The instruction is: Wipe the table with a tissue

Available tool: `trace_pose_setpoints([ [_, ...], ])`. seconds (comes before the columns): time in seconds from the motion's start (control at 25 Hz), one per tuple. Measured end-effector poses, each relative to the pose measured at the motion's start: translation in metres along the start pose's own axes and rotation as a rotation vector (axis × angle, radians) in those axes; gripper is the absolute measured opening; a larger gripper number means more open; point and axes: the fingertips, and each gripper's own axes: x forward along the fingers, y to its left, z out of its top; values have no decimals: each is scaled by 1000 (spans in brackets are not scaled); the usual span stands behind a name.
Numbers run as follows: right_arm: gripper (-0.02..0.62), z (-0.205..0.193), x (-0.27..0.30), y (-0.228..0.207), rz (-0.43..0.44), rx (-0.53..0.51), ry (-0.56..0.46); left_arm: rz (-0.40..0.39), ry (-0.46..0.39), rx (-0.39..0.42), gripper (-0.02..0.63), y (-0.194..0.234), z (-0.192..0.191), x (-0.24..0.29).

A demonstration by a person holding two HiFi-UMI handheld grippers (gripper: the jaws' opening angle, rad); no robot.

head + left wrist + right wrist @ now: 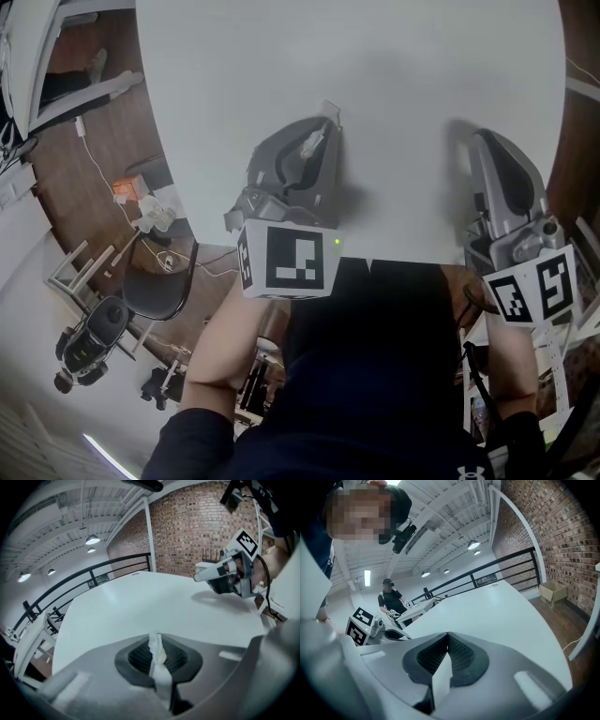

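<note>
The white round table point(375, 66) fills the upper head view. My left gripper point(327, 119) lies low over the table's near edge, shut on a small crumpled white tissue point(313, 143). In the left gripper view the tissue point(156, 649) stands pinched between the dark ribbed pads point(138, 657) of the left gripper point(154, 639). My right gripper point(483, 138) rests at the table's near right, shut with nothing in it. Its jaws meet in a closed line in the right gripper view point(447, 637). Each gripper shows in the other's view: the right point(206, 576), the left point(389, 632).
A black chair point(155, 291) and cables point(98, 173) lie on the brown floor left of the table. A black railing point(84, 581) and a brick wall point(197, 527) ring the room. Beyond the table are a standing person point(391, 602) and a cardboard box point(553, 592).
</note>
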Motion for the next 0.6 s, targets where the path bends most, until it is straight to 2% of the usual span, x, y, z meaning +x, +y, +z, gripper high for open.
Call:
trace_pose_setpoints([
  [0.6, 11, 4, -8, -12, -4, 11, -5, -21, 2, 9, 20, -15, 13, 11],
])
